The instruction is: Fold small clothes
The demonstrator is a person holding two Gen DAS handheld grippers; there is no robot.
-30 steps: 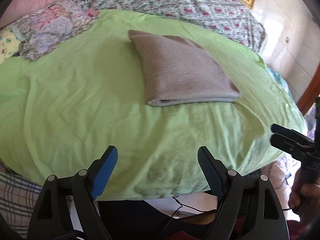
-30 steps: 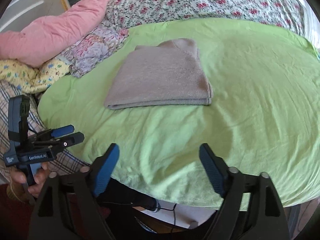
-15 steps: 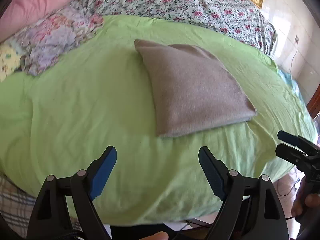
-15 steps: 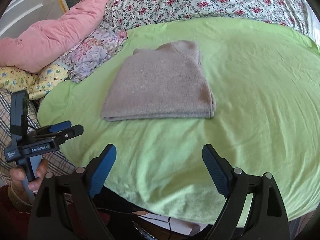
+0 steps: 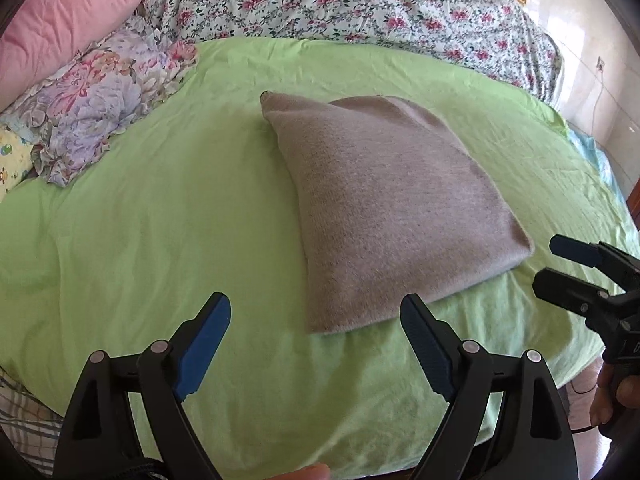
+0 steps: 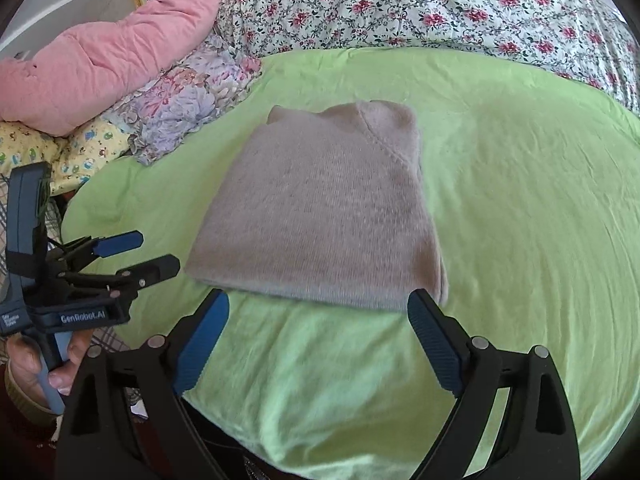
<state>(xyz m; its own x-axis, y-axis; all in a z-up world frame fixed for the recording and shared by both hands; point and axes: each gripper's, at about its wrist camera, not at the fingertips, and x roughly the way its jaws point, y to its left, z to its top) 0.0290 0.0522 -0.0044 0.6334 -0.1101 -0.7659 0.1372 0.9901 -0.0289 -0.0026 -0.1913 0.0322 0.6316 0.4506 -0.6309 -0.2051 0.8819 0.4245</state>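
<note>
A folded grey-brown knit garment (image 5: 392,208) lies flat on the green sheet (image 5: 160,220); it also shows in the right wrist view (image 6: 320,208). My left gripper (image 5: 316,316) is open and empty, just short of the garment's near left corner. My right gripper (image 6: 318,312) is open and empty, at the garment's near folded edge. Each gripper shows in the other's view: the right one (image 5: 560,264) at the garment's right corner, the left one (image 6: 152,252) at its left corner.
A pink quilt (image 6: 100,64), floral pillows (image 5: 100,104) and a flowered bedspread (image 6: 440,8) lie along the far side of the bed. The green sheet (image 6: 540,220) drops off at the near edge. A plaid cloth (image 5: 20,412) is at lower left.
Both grippers have moved forward towards the garment, which now looks larger and closer. Both stay open.
</note>
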